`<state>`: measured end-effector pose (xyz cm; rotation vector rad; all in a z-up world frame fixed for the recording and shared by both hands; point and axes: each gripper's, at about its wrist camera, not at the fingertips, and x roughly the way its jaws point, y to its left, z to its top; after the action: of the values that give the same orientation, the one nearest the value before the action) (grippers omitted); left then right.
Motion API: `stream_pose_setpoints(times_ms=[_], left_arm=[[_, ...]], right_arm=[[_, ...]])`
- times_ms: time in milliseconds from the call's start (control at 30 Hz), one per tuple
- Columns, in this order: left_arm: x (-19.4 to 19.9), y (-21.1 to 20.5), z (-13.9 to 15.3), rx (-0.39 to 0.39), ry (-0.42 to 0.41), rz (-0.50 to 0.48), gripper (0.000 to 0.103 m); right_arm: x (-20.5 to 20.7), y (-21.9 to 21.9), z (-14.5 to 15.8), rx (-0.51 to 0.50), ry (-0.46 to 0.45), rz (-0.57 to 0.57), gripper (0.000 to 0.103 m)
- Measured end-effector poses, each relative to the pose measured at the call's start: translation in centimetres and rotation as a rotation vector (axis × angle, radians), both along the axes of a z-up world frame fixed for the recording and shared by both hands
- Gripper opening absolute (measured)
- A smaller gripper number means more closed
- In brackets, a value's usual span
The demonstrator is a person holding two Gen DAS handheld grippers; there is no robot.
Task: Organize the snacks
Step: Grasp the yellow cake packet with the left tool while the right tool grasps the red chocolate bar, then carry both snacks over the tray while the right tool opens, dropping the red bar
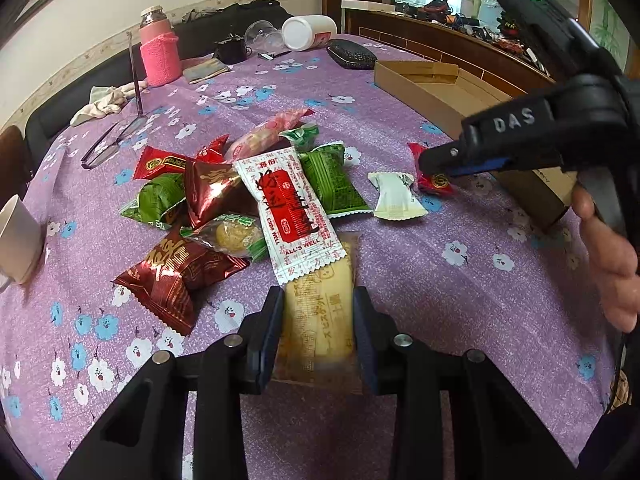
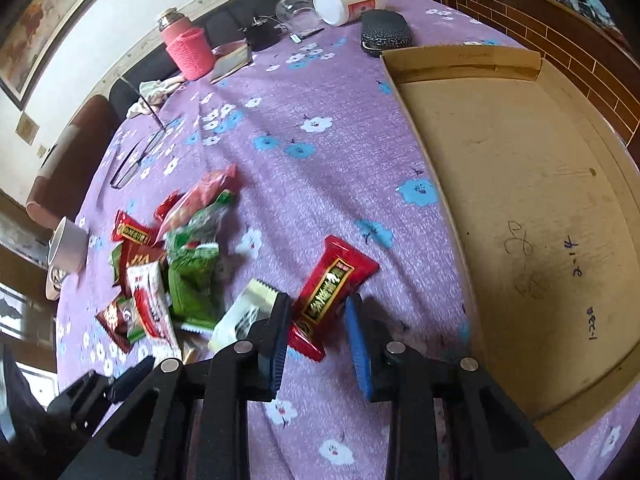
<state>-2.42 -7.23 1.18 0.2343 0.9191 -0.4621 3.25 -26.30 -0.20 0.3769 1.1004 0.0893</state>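
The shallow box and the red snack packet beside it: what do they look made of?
The shallow box looks like plain brown cardboard, matte, with folded flaps and pen marks on its floor. The red snack packet looks like glossy plastic film, possibly foil-lined: it glints, and its ends are crimped in zigzag.

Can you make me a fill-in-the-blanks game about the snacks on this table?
1. The tablecloth is purple with white and ____ flowers.
2. The right gripper has a ____ snack packet between its fingers.
3. The cardboard box has ____ snacks inside it.
4. The bottle at the far side wears a knitted ____ sleeve.

Missing words: blue; red; no; pink
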Motion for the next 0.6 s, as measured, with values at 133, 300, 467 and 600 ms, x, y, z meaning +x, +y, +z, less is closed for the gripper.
stream_pose_setpoints(times_ms=[133, 300, 467, 600], left_arm=[[-0.1, -0.1, 0.0, 0.004, -0.013, 0.002, 0.033], [-0.1, 0.2, 0.0, -0.015, -0.004, 0.007, 0.033], [0.0, 0.3, 0.0, -0.018, -0.004, 0.008, 0.033], [0.1, 0.5, 0.1, -0.032, 0.003, 0.012, 0.033]], right_arm=[[0.8, 1.1, 0.1, -0.072, -0.004, 0.004, 0.030], [0.8, 1.5, -0.3, -0.117, -0.021, 0.017, 0.023], [0.8, 0.4, -0.4, -0.047, -0.028, 0.006, 0.023], [0.5, 0.4, -0.6, -0.028, -0.038, 0.016, 0.018]])
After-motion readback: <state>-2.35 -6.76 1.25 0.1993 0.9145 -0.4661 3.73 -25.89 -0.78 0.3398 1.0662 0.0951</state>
